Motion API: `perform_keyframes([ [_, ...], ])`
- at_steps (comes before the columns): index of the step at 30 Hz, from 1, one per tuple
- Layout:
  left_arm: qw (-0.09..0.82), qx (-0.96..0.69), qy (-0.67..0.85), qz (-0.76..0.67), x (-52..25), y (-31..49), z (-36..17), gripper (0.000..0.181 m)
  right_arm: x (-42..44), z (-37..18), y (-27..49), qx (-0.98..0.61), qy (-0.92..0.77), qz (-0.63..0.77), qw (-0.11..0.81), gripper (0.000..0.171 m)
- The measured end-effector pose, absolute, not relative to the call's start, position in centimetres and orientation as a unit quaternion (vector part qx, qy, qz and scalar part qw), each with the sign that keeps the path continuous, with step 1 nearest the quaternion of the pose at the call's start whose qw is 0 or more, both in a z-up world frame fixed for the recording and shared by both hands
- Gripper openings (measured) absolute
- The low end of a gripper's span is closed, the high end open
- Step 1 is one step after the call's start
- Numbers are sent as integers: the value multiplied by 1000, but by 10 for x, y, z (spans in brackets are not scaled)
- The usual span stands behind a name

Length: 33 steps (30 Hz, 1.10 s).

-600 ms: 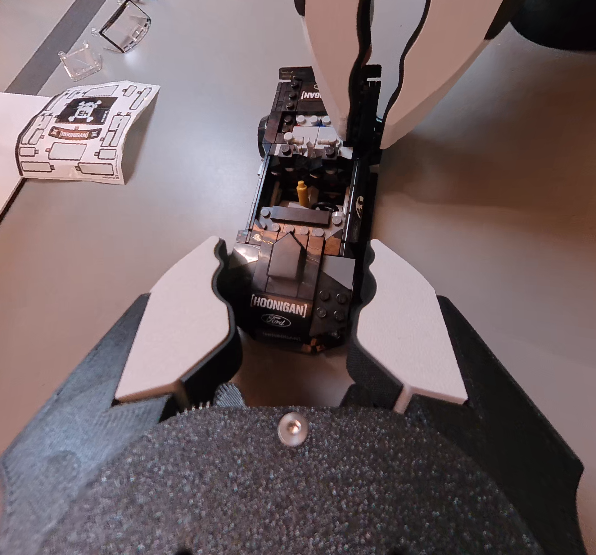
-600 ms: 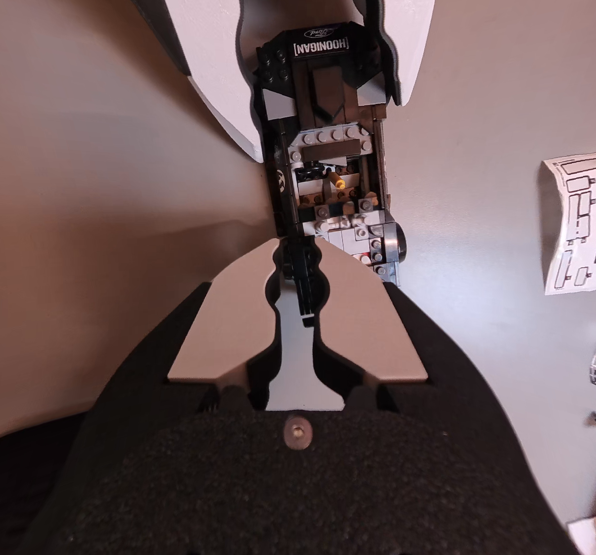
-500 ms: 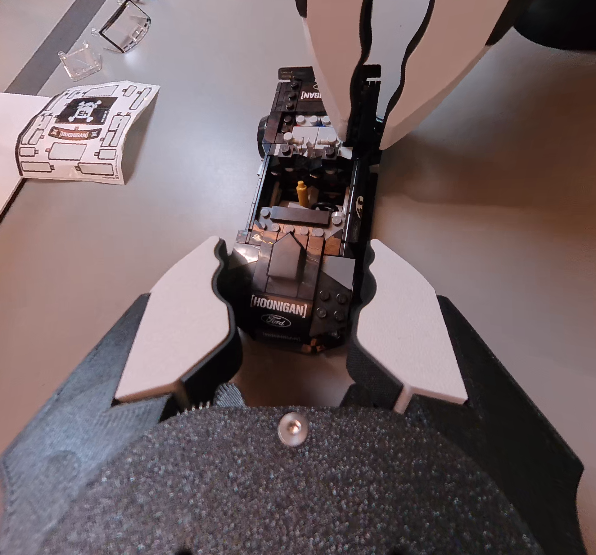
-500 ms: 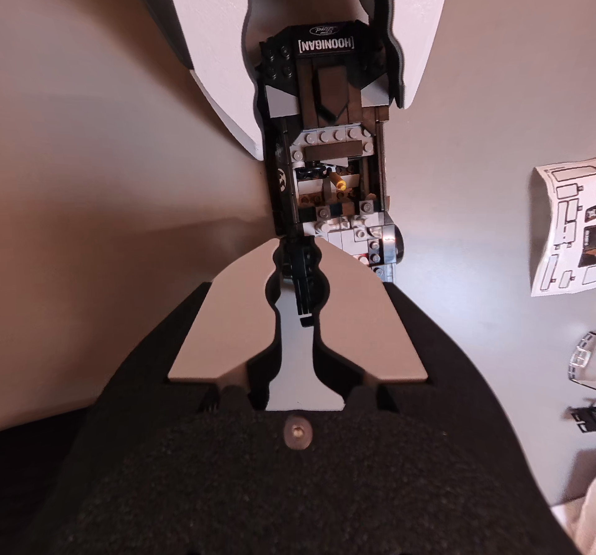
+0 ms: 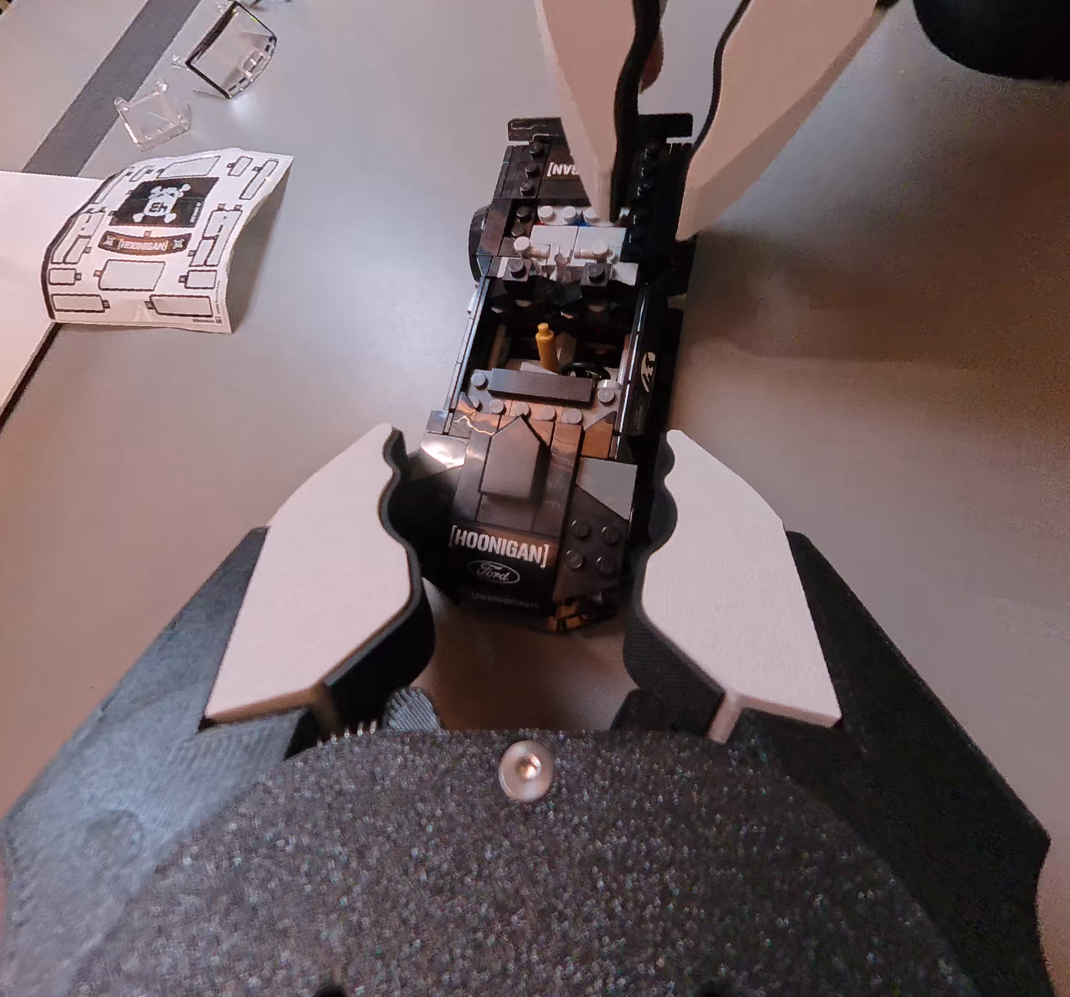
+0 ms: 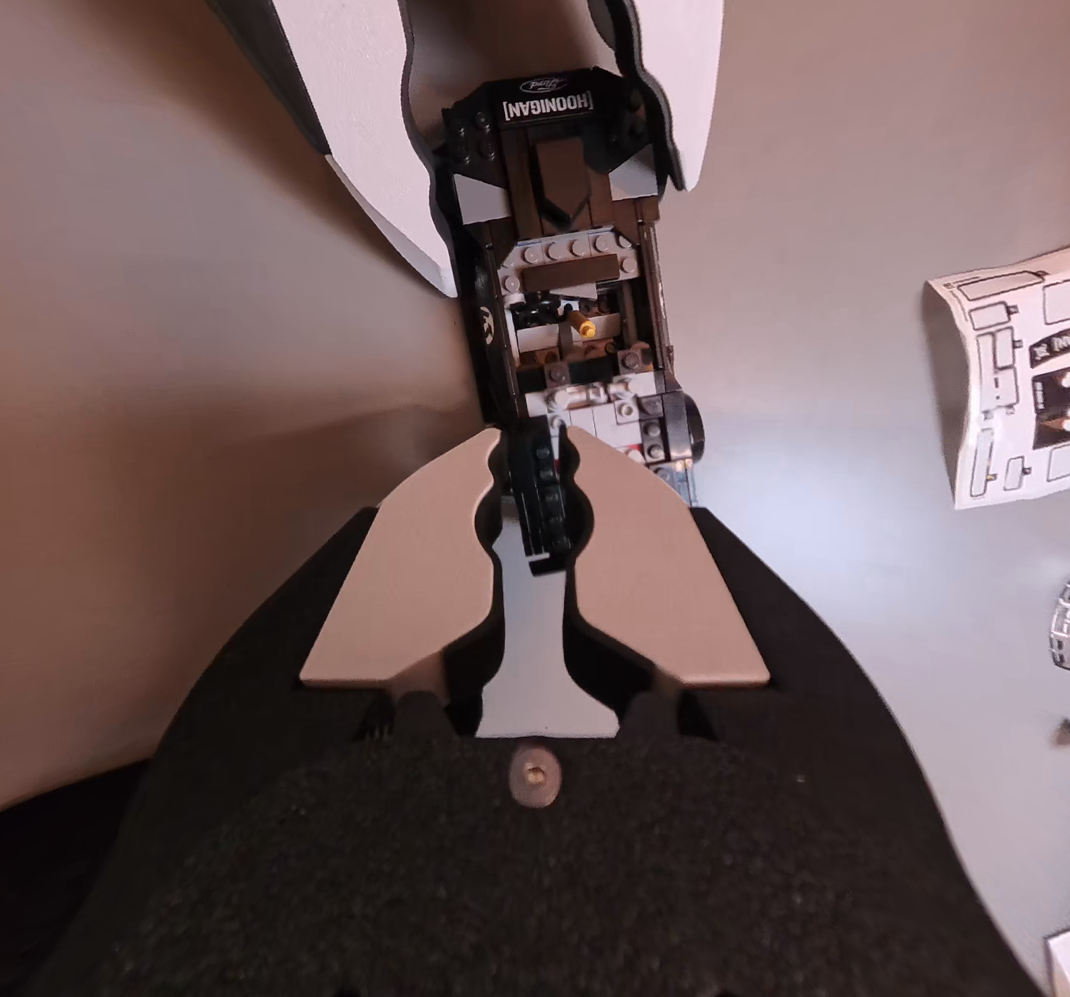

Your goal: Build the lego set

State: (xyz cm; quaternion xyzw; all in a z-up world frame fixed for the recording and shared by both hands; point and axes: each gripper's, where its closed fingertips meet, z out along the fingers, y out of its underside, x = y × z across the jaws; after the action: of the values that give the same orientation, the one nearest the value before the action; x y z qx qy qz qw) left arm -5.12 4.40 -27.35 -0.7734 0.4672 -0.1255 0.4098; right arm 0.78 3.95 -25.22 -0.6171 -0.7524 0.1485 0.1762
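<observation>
Gripping a black lego car (image 5: 550, 390) from both ends on the grey table (image 5: 347, 72).

The left gripper (image 5: 530, 506) has its jaws spread wide around the car's nose, pads pressed to either flank. The right gripper (image 6: 535, 471) has its jaws nearly closed, pinching a narrow black studded strip (image 6: 547, 500) at the car's rear corner. A sticker sheet (image 5: 156, 239) and clear windscreen pieces (image 5: 231, 51) lie well apart to the side.

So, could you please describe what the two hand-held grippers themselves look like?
Both match. The left hand-held gripper and right hand-held gripper each have two broad, flat white fingers with wavy black inner edges, on a black textured body with a silver screw. No cables or sleeves show.
</observation>
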Motion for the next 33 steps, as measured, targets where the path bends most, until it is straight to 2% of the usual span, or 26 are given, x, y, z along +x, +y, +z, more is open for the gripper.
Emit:
perform_keyframes([
  [6,409,-774,468,-123,-53,44,-273,82,17,-252,38,-621,-749,148,178,15],
  [10,408,-775,467,-125,-53,44,-274,82,14,-252,39,-626,-741,155,187,6],
  [17,408,-773,469,-124,-52,44,-274,81,6,-253,44,-638,-727,162,192,1],
  [33,410,-774,466,-128,-52,45,-274,80,5,-259,51,-634,-738,154,170,0],
])
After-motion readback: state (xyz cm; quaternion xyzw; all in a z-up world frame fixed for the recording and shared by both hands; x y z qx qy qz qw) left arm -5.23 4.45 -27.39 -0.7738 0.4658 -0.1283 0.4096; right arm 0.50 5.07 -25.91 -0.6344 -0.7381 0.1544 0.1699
